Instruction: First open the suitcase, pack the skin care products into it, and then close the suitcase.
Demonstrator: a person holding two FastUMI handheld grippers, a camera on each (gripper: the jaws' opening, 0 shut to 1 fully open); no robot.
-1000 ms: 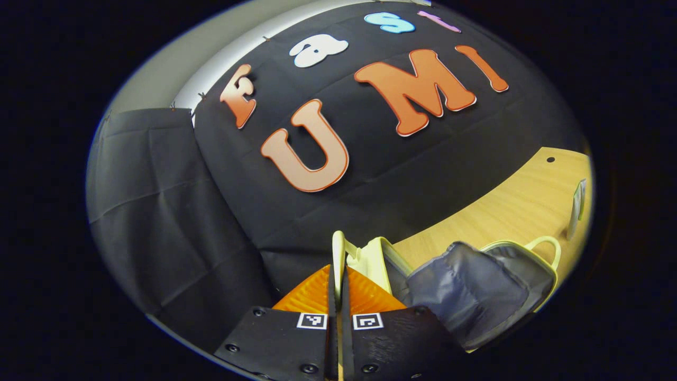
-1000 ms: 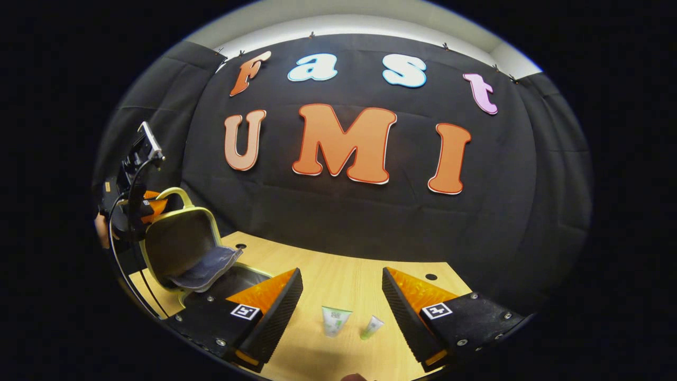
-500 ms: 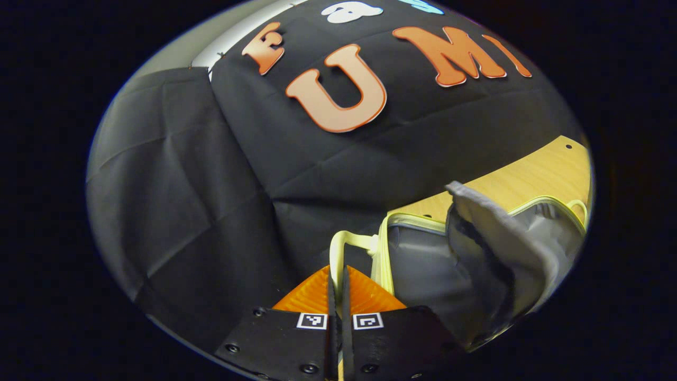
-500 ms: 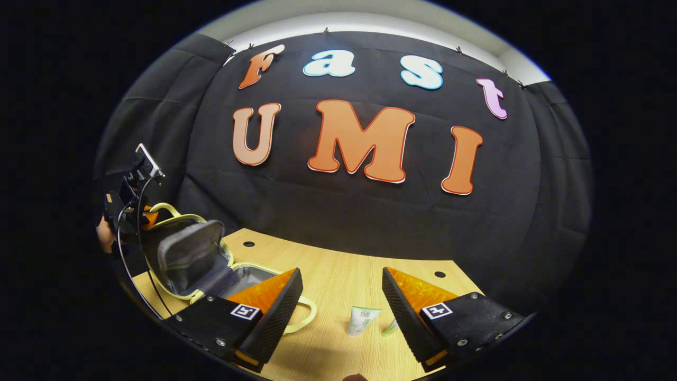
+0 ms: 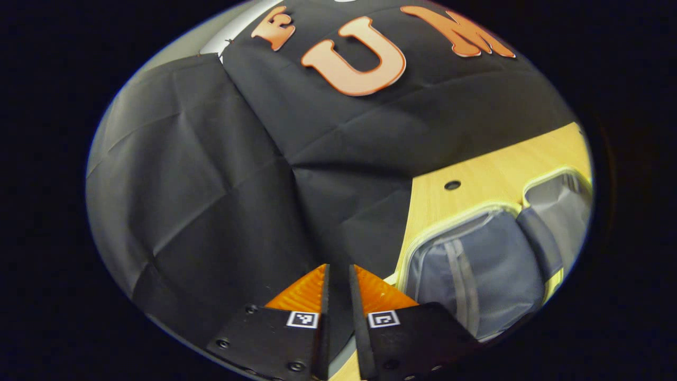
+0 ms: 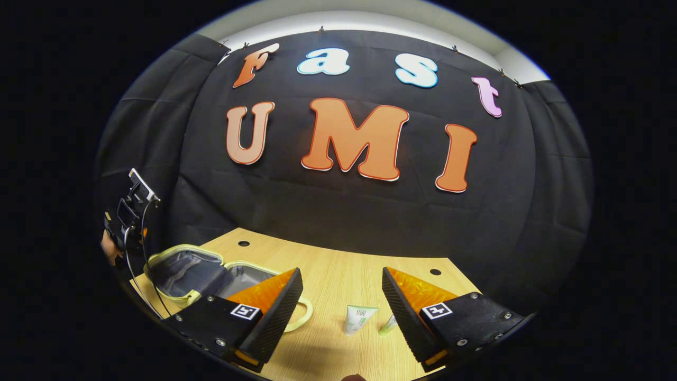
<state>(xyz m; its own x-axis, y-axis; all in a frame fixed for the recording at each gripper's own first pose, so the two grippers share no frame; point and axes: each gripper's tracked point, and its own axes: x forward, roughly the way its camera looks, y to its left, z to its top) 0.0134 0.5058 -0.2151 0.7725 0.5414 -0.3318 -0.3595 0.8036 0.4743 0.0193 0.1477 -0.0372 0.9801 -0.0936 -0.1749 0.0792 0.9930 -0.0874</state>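
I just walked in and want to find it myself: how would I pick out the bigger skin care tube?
Start at the wooden table in front of the black cloth wall. To one side lies the opened suitcase with its pale yellow trim; past its handle, on bare wood, lie two tubes. You want the bigger tube, white with a green band, nearer the suitcase than the slim green tube.

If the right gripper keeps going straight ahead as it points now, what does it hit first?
Probably the larger skincare tube lying on the table, between the open right gripper's fingers; depth is hard to judge.
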